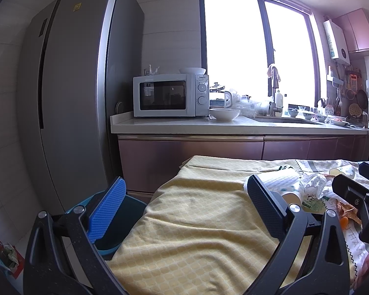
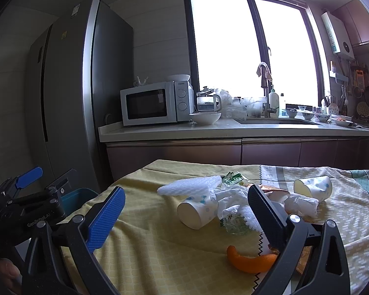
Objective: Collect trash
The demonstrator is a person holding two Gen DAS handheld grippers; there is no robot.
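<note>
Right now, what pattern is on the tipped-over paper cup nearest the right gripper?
White tipped-over paper cup with small teal-blue dots joined by thin lines; clearest in the right wrist view.

We look from both wrists low over the table (image 1: 184,233), facing the counter (image 2: 233,129) and window (image 1: 233,44). The left view sits at the table's left edge; the right view sits nearer the trash (image 2: 233,201). Both share the microwave (image 1: 169,95).

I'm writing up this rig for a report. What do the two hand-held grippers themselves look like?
Both match: the left hand-held gripper and right hand-held gripper have speckled black forked frames with silver pivot bolts. Each carries one ribbed blue finger pad and one black finger. White lettering "GenRobot.AI" marks the left one's body. No cables show.
</note>
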